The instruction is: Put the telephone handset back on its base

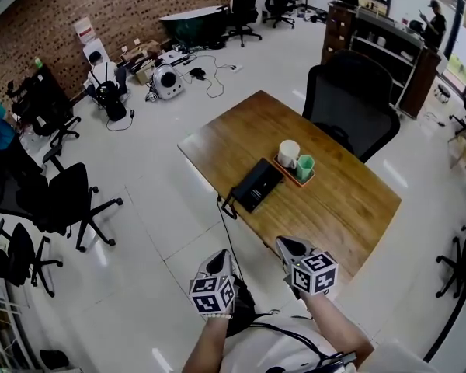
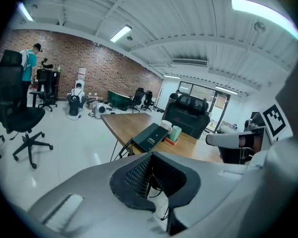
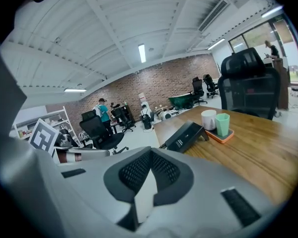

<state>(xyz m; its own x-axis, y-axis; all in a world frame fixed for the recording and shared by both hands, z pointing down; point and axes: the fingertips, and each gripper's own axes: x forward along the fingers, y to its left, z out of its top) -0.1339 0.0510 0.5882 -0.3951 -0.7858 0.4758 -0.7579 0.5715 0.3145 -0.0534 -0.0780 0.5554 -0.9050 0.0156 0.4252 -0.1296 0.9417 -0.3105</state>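
A black telephone point(image 1: 256, 185) point(image 2: 150, 136) point(image 3: 185, 136) lies near the left edge of a wooden table point(image 1: 349, 208), its cord point(image 1: 228, 207) hanging off the edge. I cannot tell the handset apart from the base. Both grippers hover in the air short of the table's near corner, well apart from the phone. My left gripper point(image 1: 216, 261) point(image 2: 161, 202) is shut with nothing in it. My right gripper point(image 1: 291, 244) point(image 3: 139, 202) is just over the table's edge, its jaws together and empty.
An orange tray point(image 1: 296, 177) beside the phone holds a white cup point(image 1: 288, 153) and a green cup point(image 1: 304, 166). A black office chair point(image 1: 349, 103) stands behind the table. More chairs point(image 1: 62, 200) and gear stand on the floor at the left.
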